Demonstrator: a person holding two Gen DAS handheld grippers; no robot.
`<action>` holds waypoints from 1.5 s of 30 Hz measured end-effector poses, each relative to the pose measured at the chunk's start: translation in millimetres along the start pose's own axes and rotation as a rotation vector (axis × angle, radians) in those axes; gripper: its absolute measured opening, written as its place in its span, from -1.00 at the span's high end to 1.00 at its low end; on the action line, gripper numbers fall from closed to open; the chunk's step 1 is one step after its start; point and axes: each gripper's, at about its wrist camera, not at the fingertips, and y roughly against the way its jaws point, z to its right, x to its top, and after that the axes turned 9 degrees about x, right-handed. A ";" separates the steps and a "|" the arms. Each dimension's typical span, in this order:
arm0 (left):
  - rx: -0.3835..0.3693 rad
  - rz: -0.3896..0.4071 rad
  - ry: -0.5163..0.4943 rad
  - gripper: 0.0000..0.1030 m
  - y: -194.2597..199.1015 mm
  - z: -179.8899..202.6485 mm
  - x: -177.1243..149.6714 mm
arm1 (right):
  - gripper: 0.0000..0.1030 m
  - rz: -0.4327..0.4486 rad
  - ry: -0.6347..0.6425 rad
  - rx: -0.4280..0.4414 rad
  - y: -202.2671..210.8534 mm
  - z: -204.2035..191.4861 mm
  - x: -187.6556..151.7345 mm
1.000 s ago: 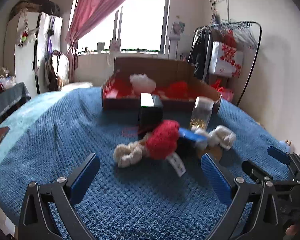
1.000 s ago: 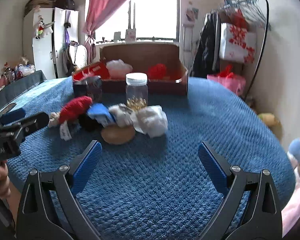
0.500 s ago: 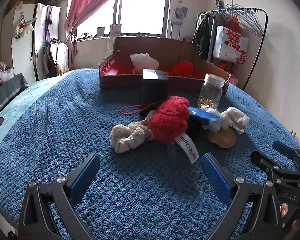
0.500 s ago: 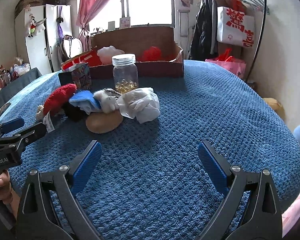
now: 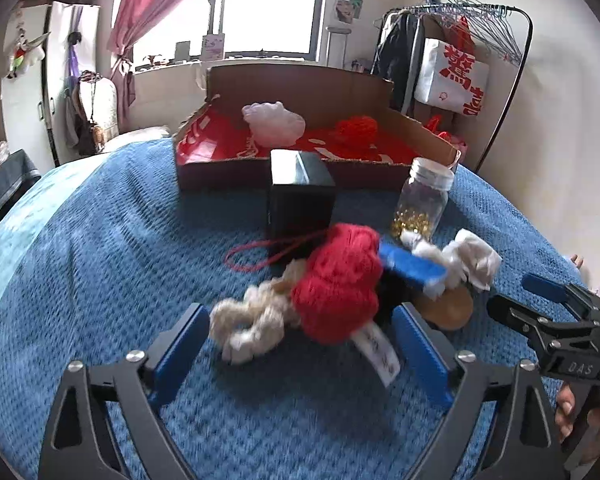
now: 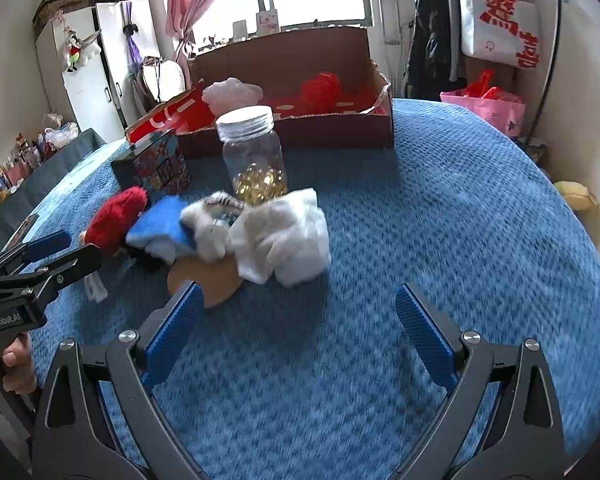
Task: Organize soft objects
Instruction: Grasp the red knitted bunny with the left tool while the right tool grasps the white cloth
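Jaws of your left gripper wide open, empty, flanking red knitted toy on blue bedspread; right gripper equally open, empty, near white cloth. Toy judged light, squashy: grip across red bulk, not paper tag.
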 end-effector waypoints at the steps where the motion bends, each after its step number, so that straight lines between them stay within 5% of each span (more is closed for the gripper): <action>1: -0.004 -0.006 -0.006 -0.67 -2.9 1.1 3.4 | -0.77 -0.012 -0.003 0.005 -4.1 2.2 6.5; 4: -0.020 -0.029 -0.037 -0.42 -12.5 6.0 11.8 | -0.46 -0.044 -0.021 0.028 -14.8 8.8 19.6; 6: -0.045 -0.055 -0.060 -0.20 -20.4 10.2 15.0 | 0.08 -0.077 -0.036 0.049 -22.6 14.1 25.3; 8: -0.077 -0.067 -0.072 0.12 -24.1 13.5 15.9 | 0.39 -0.113 -0.068 0.092 -33.9 22.7 29.7; 11: -0.077 -0.060 -0.086 0.12 -21.8 17.2 16.2 | 0.39 -0.104 -0.074 0.135 -33.2 26.2 32.9; 25: -0.079 -0.055 -0.118 0.12 -2.3 16.7 7.5 | 0.38 -0.109 0.020 0.077 -11.9 9.0 20.2; 26: -0.078 -0.055 -0.123 0.11 -1.1 16.6 5.9 | 0.31 -0.116 0.016 0.076 -9.3 10.6 17.0; 29: -0.079 -0.049 -0.132 0.04 0.8 17.8 1.5 | -0.37 -0.115 0.024 0.041 -6.1 13.7 11.5; 35: -0.086 -0.038 -0.142 -0.21 0.0 23.1 -3.1 | -0.39 -0.026 0.071 -0.028 9.4 11.2 6.8; 40: -0.079 -0.035 -0.145 -0.22 -0.6 25.8 -2.7 | -0.39 -0.002 0.173 -0.077 10.4 -3.3 8.7; 43: -0.077 -0.034 -0.138 -0.22 -1.5 24.4 -3.9 | -0.30 0.006 0.242 -0.095 6.6 -14.6 7.8; 45: -0.066 -0.029 -0.141 -0.06 -2.3 23.7 -5.9 | 0.52 0.011 0.277 -0.111 3.9 -19.4 6.3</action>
